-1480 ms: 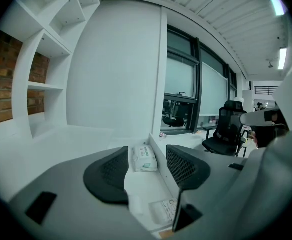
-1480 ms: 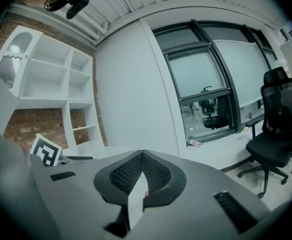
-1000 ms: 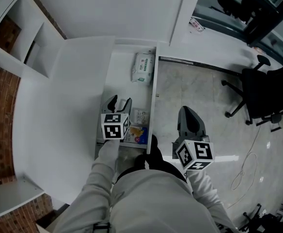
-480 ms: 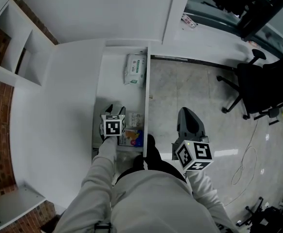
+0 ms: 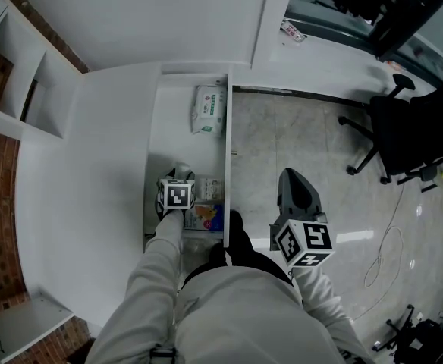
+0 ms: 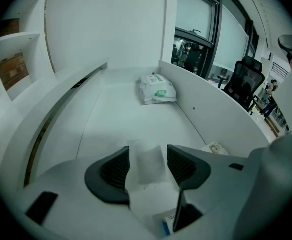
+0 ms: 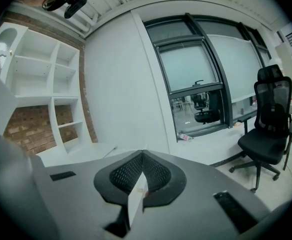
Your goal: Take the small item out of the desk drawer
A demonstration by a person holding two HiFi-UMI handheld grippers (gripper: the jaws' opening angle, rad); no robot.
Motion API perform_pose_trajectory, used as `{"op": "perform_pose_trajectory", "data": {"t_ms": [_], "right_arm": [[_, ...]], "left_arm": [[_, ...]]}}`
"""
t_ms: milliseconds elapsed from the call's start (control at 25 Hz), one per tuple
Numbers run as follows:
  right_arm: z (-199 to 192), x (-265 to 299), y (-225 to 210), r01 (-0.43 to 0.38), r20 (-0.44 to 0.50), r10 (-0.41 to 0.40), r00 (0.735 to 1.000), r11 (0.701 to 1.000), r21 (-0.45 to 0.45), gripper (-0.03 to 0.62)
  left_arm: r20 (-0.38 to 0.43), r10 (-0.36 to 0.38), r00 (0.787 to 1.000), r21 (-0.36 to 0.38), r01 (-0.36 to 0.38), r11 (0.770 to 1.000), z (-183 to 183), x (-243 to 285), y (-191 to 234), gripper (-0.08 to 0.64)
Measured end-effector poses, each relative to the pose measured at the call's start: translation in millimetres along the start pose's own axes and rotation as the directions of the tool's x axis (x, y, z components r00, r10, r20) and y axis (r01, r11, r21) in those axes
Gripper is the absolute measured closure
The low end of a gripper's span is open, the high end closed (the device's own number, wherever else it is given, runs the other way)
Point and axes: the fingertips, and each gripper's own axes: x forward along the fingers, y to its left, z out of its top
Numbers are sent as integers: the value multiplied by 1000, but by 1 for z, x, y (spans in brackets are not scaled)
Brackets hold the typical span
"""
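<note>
Head view: the left gripper [image 5: 180, 171] is seen inside the open drawer [image 5: 177, 131] at the front edge of the desk [image 5: 92, 150], the right gripper [image 5: 293, 180] well apart. Left gripper view: the jaws are held apart, the pale small item [image 6: 147, 160] lying lengthwise between them; no writing can be read. Right gripper view: the jaws are pressed together, empty.

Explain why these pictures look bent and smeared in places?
Left gripper view: fisheye curving, dark corners, the small pale packet between the left tongs blurred. Right gripper view: dark window frames bowed, dark rim. Head view: even light, glare on the glossy grey floor.
</note>
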Motion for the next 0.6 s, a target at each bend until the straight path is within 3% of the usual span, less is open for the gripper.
{"op": "perform_pose_trajectory", "data": {"t_ms": [600], "right_arm": [[-4,0,0,14,-13,-14,1000,1000,-8,565]], "left_arm": [[-107,-36,994,-7,36,999,-26,24,-8,321]]}}
